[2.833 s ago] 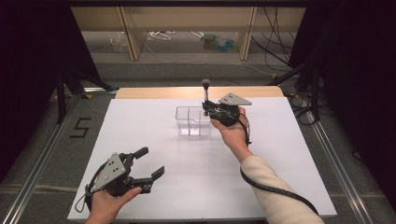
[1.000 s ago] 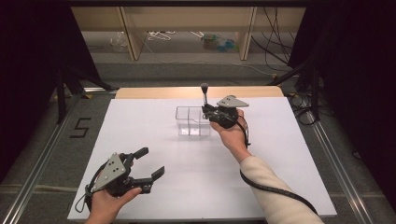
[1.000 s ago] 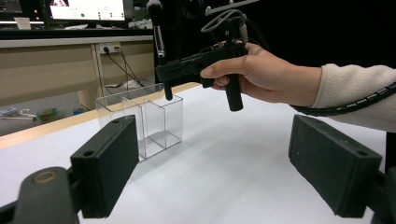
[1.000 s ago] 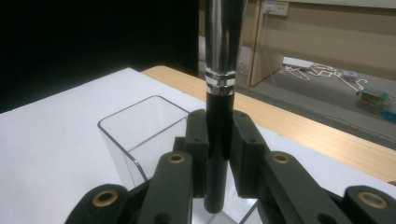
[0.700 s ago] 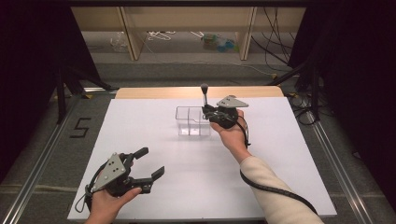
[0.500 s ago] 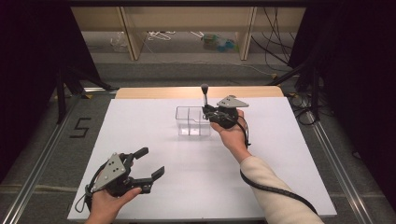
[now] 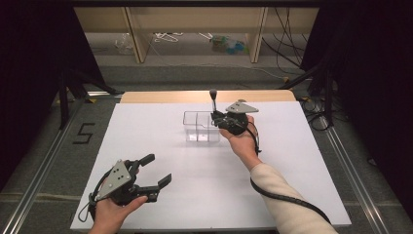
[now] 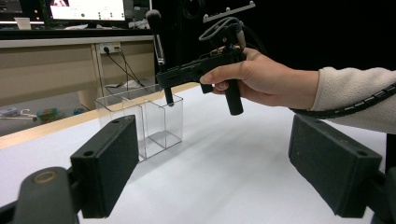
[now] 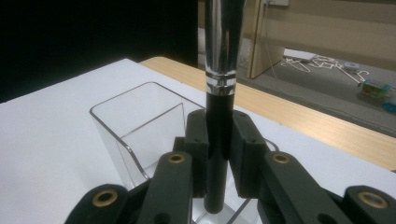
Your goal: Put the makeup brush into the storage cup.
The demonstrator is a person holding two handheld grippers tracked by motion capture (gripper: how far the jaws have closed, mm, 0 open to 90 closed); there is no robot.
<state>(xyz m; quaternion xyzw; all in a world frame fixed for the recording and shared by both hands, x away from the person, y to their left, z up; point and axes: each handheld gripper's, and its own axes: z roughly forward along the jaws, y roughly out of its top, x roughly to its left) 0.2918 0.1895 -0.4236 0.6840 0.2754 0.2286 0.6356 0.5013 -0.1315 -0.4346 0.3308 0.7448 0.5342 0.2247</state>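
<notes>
A brush point(image 7: 213, 100) with a black handle, silver ferrule and dark head stands upright, head up, in my right gripper point(image 7: 215, 117), which is shut on the handle. In the right gripper view the pads point(image 9: 196, 140) clamp the handle point(image 9: 219, 93) from both sides. The handle's lower end sits at the rim of a clear two-compartment box point(image 7: 199, 126), over the compartment nearer the right hand point(image 8: 161, 116). My left gripper point(image 7: 158, 168) rests near the table's front left, open, with nothing between its fingers point(image 8: 107, 163).
The white tabletop point(image 7: 292, 185) has a wooden strip point(image 7: 160, 96) along its far edge. Beyond it stands a low shelf point(image 7: 195, 29) with cables and small clutter on the floor. Metal rails point(image 7: 39, 170) run beside the table.
Since the earliest frame the right gripper with the brush has sunk slightly toward the box. Over the last second nothing has moved.
</notes>
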